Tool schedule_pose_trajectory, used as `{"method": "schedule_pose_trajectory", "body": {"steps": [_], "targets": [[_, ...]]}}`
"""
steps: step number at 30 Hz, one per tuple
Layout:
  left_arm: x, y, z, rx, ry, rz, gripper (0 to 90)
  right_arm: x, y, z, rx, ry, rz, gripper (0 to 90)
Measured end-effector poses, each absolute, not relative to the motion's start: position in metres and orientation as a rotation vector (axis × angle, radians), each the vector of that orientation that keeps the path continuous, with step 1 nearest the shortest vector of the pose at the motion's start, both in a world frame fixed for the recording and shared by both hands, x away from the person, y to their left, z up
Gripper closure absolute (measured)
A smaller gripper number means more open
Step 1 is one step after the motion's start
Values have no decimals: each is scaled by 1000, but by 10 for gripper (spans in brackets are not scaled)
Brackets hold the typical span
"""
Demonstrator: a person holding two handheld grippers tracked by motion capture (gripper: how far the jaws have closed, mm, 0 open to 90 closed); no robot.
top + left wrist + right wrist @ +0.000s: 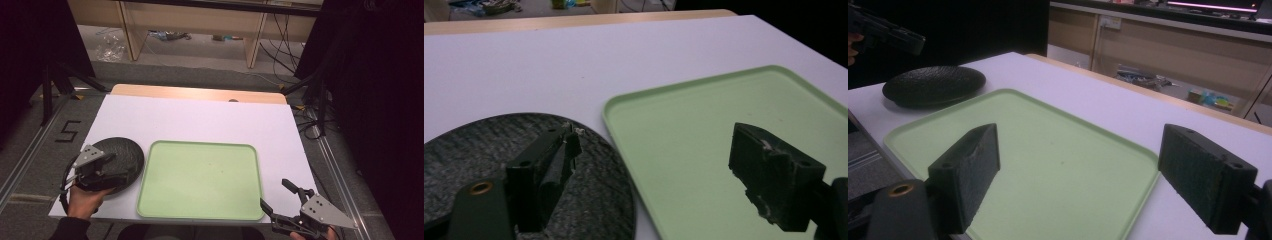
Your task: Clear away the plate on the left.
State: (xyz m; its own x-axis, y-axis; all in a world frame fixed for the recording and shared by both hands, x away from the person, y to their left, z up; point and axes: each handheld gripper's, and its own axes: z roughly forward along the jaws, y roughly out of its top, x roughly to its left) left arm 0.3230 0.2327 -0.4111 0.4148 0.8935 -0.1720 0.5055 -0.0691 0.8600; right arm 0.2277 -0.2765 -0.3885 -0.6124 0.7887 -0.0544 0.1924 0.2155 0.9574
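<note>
High view puts the dark round plate (117, 156) at the near left of the white tabletop (200, 120), lying flat with its right rim just beside the left edge of the green tray (200, 180); whether the two touch cannot be told from above. The plate has a rough, speckled surface (clearer in the left gripper view, where the plate (484, 145) spreads under the near jaw). The left hand-held gripper (107, 170) hangs over the plate's near half, its grey three-cornered plate on top and the person's left hand (85, 197) gripping it from below. Its jaws stand wide apart with nothing between them: in the left gripper view one jaw sits above the plate and the other above the tray (704, 150), so the gap spans the seam between the two.

The tray lies bare in the middle of the tabletop, near the front edge.

The right hand-held gripper (277, 197) is at the tray's near right corner, jaws spread and empty, one over the tray's corner and one off it above the tabletop. In the right gripper view the tray (1048, 150) runs between those jaws, and the plate (933, 85) sits beyond it at the far left.
</note>
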Motion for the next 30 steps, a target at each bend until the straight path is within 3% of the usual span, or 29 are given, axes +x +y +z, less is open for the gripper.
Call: {"method": "schedule_pose_trajectory", "body": {"steps": [19, 30], "targets": [[366, 268, -420, 1701, 1393, 515, 187, 227, -277, -388, 900, 1945, 1403, 178], [388, 304, -435, 1698, 1517, 380, 173, 229, -277, -388, 871, 1933, 1408, 179]]}}
